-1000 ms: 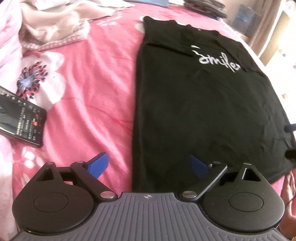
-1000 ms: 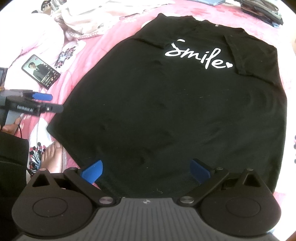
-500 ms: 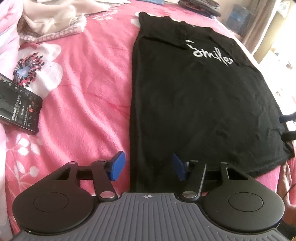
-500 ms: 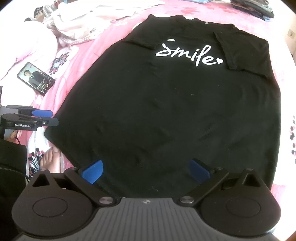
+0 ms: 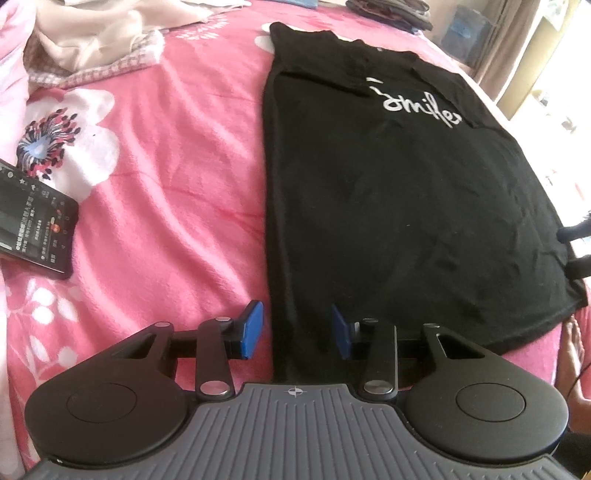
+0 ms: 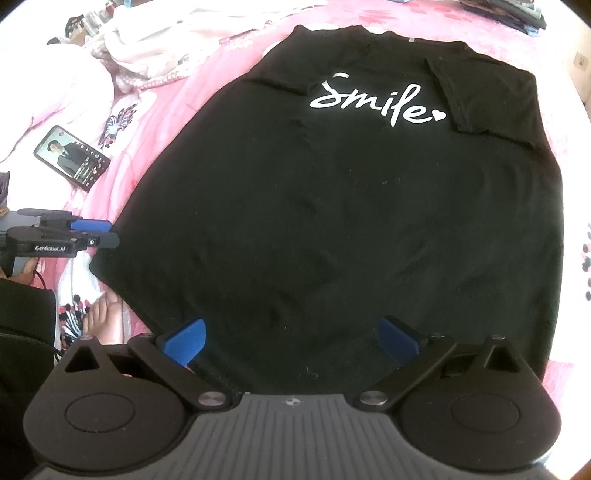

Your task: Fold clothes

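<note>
Black T-shirt (image 6: 332, 206) lies flat, print side up, on a pink floral bed sheet (image 5: 166, 192). White "Smile" lettering (image 6: 373, 103) with a small heart sits near the collar end. Both sleeves appear folded inward over the body; the one on the picture's right in the right wrist view shows clearly as a flap.

Left claw (image 5: 295, 330): positioned at the shirt's near left corner, straddling its long side edge. Blue pads (image 5: 251, 328) stand partly apart and the jaws are closing; the edge of the fabric lies between them, but neither pad is seen pressing on it.

Right claw (image 6: 291, 336): jaws spread wide over the hem at the near edge of the shirt. Fabric lies under the gap; no pinch is seen.

Other items: a phone (image 6: 72, 157) with lit screen on the sheet left of the shirt, apart from it; pale crumpled clothing (image 5: 92, 33) at the far left; a bare foot (image 6: 103, 321) beside the hem.
</note>
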The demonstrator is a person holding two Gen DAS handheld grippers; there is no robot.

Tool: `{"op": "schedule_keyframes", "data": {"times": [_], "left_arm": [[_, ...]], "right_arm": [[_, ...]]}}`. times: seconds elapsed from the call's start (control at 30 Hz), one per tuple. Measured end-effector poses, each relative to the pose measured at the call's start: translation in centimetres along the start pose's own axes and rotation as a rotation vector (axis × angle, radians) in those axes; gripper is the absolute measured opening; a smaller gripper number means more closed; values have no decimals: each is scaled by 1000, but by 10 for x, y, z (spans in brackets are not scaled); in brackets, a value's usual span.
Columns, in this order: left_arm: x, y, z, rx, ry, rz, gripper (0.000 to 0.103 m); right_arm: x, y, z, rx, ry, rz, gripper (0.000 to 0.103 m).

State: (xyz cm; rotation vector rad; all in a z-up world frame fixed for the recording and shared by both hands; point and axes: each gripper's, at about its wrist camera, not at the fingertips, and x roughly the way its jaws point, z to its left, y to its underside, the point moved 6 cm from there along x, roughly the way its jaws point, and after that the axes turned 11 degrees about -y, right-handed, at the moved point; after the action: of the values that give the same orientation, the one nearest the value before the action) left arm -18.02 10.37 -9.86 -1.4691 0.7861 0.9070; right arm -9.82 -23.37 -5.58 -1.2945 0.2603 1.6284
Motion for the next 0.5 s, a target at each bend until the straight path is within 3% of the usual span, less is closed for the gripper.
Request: {"op": "schedule_keyframes", "data": {"times": [0.33, 0.5], "left_arm": [[-1, 26, 14, -56, 127, 132, 31], [2, 28, 15, -48, 134, 136, 29]], "right_arm": [[1, 1, 0, 11, -3, -2, 102], [-5, -1, -4, 4, 20, -33, 100]]}}
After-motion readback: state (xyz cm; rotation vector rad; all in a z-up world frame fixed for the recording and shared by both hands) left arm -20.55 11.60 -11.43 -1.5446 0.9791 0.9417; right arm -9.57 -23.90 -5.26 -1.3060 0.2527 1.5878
